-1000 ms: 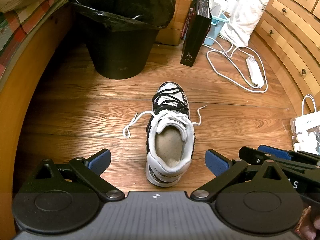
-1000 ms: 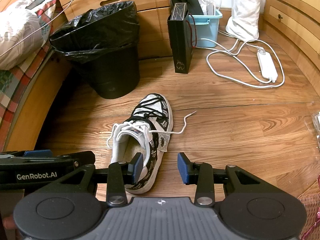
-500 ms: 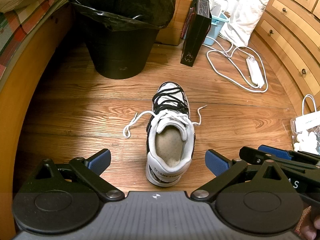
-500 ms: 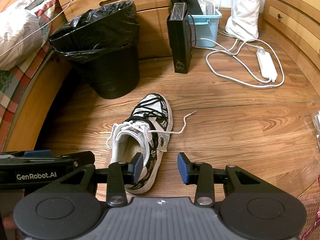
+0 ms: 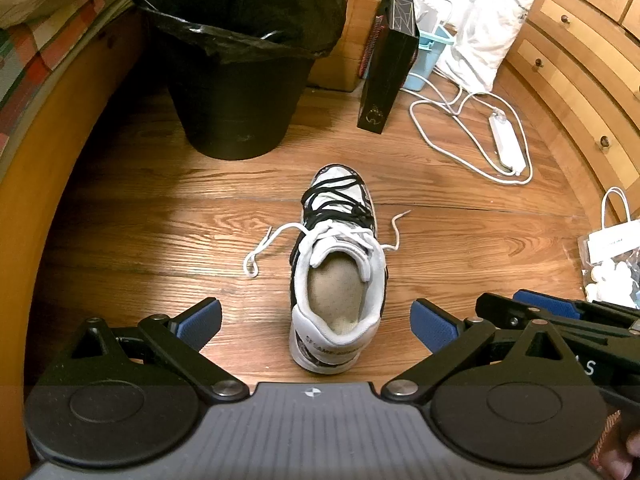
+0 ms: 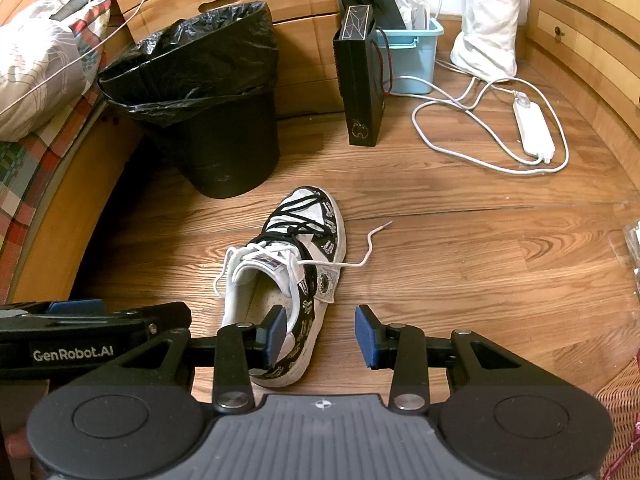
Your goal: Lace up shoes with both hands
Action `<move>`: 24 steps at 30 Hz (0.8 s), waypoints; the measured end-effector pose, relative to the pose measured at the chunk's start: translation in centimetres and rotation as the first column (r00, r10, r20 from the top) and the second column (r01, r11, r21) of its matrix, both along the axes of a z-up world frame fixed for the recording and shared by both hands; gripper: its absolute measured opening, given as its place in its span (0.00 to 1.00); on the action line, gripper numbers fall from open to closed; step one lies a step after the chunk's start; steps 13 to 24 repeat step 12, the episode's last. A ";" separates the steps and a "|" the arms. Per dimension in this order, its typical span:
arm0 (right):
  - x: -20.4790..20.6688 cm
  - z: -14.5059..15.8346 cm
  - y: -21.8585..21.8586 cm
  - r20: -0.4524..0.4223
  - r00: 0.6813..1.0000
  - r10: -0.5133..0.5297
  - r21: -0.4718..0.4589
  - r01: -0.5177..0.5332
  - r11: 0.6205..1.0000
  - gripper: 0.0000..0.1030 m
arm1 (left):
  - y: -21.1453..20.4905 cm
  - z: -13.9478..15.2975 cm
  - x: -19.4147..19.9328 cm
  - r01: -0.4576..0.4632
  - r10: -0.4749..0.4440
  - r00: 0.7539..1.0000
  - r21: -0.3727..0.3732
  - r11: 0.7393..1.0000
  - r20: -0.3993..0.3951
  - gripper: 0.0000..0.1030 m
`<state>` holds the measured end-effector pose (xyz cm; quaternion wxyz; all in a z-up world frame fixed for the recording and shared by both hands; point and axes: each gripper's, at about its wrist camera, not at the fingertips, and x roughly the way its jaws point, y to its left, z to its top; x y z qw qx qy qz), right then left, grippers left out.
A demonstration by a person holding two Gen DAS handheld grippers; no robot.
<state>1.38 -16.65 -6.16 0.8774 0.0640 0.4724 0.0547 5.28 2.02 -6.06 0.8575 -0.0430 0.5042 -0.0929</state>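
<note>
A white and black sneaker (image 5: 338, 276) stands on the wooden floor, heel toward me; it also shows in the right wrist view (image 6: 288, 280). Its white lace is untied: one end (image 5: 260, 254) lies looped to the shoe's left, the other end (image 5: 396, 228) trails to its right, also seen in the right wrist view (image 6: 368, 244). My left gripper (image 5: 316, 320) is wide open and empty, hovering behind the heel. My right gripper (image 6: 320, 336) is open and empty, just right of the heel. Each gripper's body shows at the edge of the other's view.
A black lined trash bin (image 5: 240, 60) stands beyond the shoe to the left. A black gift bag (image 6: 360, 80), a blue tub (image 6: 412, 56), a white sack (image 6: 488, 20) and a power strip with cable (image 6: 532, 128) lie at the back. Bed frame left, drawers right.
</note>
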 end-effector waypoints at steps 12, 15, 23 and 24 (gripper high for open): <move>0.1 -0.1 0.0 -0.002 1.000 -0.001 0.002 0.001 1.000 0.41 | 0.2 -0.2 0.1 -0.017 0.017 1.000 -0.005 1.000 -0.018 1.00; 0.1 -0.1 0.0 -0.002 1.000 -0.001 0.002 0.001 1.000 0.41 | 0.2 -0.2 0.1 -0.017 0.017 1.000 -0.005 1.000 -0.018 1.00; 0.1 -0.1 0.0 -0.002 1.000 -0.001 0.002 0.001 1.000 0.41 | 0.2 -0.2 0.1 -0.017 0.017 1.000 -0.005 1.000 -0.018 1.00; 0.1 -0.1 0.0 -0.002 1.000 -0.001 0.002 0.001 1.000 0.41 | 0.2 -0.2 0.1 -0.017 0.017 1.000 -0.005 1.000 -0.018 1.00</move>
